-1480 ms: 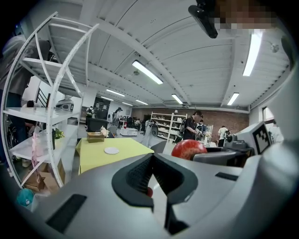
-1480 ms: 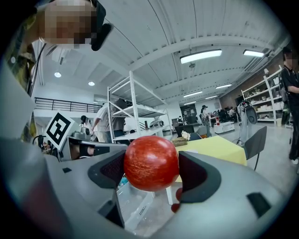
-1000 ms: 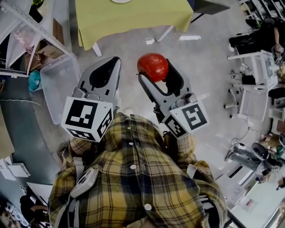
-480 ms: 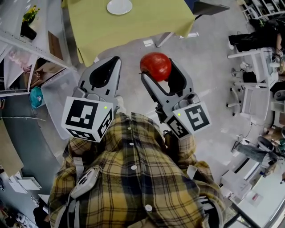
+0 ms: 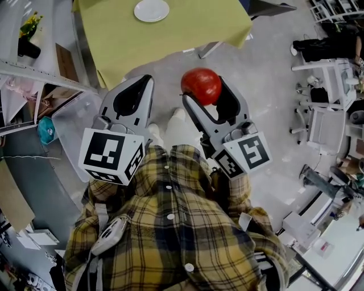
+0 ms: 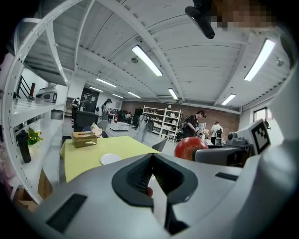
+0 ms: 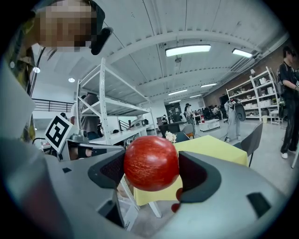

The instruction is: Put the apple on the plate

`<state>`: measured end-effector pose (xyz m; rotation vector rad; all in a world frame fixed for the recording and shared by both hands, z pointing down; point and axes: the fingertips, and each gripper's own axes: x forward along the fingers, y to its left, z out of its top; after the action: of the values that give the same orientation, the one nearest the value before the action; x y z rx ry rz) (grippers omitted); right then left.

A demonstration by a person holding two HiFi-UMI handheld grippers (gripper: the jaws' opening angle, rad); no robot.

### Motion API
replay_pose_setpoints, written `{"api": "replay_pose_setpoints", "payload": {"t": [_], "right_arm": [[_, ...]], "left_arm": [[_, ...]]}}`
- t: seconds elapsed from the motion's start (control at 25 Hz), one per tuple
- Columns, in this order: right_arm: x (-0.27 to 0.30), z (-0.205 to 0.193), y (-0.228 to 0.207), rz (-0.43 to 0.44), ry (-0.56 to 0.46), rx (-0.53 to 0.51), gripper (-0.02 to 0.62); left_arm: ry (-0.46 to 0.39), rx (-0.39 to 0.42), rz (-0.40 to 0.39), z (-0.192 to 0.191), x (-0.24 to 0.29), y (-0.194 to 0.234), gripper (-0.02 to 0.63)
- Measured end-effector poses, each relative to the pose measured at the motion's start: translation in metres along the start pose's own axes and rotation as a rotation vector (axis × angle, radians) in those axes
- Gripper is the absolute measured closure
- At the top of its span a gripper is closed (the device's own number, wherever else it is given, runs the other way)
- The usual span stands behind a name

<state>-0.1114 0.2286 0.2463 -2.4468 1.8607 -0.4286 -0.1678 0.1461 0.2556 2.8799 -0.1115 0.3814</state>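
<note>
1. The right tool (image 5: pixel 206 95) is clamped on the apple (image 5: pixel 201 86), which hangs over the floor, well short of the plate (image 5: pixel 152 10) and to its right.
2. The plate sits on the yellow worktop (image 5: pixel 187 34); carry the apple there level, squeeze steady.
3. Lower onto the plate's middle before letting go, or it may roll.
4. The left tool (image 5: pixel 136 96), jaws together and empty, is best held clear of the plate.

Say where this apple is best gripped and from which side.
Across its widest middle, one jaw on each flank, coming in level from the side, as the right gripper holds the apple now. It is round, so a grip off the middle could squeeze it out.
</note>
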Motion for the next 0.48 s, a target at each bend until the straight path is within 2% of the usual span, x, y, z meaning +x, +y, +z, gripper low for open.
{"api": "replay_pose_setpoints", "payload": {"t": [0.24, 0.48], "right_arm": [[0.034, 0.006, -0.033, 0.016, 0.027, 0.014, 0.252], [0.079, 0.027, -0.065, 0.088, 0.035, -0.006, 0.25]], "left_arm": [[0.001, -0.011, 0.028, 0.014, 0.039, 0.023, 0.601], [-0.015, -0.021, 0.086, 0.036, 0.083, 0.044, 0.601]]}}
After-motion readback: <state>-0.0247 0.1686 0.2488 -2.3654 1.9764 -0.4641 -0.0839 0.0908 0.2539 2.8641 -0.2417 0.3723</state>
